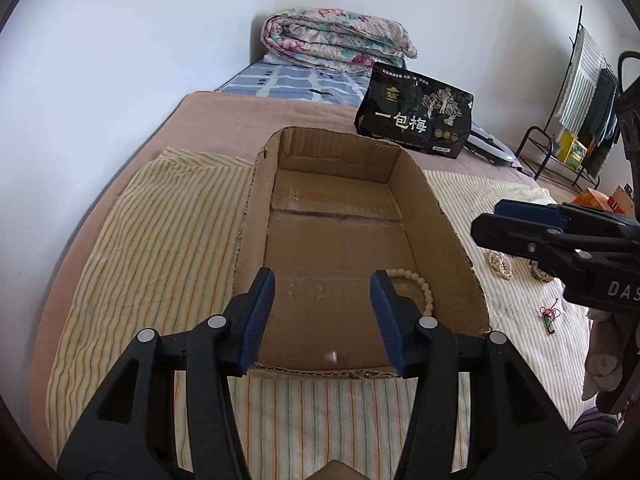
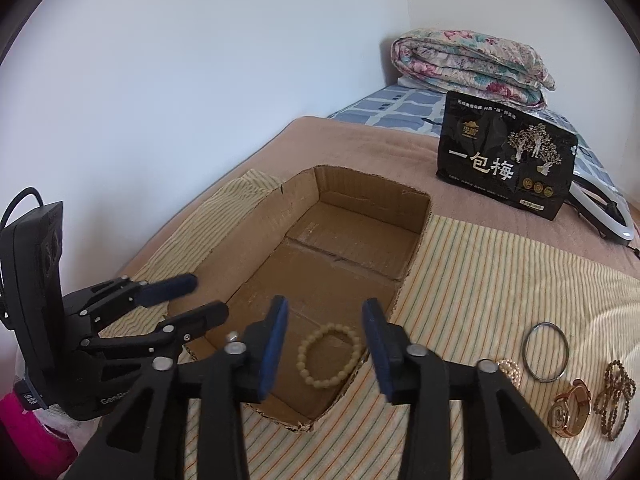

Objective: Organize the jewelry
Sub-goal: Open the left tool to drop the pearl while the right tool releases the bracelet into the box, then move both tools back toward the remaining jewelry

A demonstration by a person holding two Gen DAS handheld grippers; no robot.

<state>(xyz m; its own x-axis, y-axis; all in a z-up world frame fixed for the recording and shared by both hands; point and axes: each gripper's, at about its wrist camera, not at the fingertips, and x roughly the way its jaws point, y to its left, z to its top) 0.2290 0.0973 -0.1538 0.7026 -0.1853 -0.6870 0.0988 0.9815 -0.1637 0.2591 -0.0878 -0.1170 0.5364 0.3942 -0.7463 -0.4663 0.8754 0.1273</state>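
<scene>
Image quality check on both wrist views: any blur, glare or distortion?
Left wrist view: strong fisheye bend and dark corners; soft daylight, no glare; the small bead by the cardboard box's near wall is smeared. Right wrist view: same bend; the bead bracelet in the box is sharp, only faint shadows.

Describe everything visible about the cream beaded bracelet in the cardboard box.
The beaded bracelet is a closed loop of round, smooth, cream-coloured beads, like bone or pale stone, evenly sized. It lies flat on the floor of the cardboard box, in the near corner by the wall next to the loose jewelry on the striped cloth. Nothing grips it: the right gripper hovers open above it, pads clear. In the left wrist view a finger hides part of the loop.
</scene>
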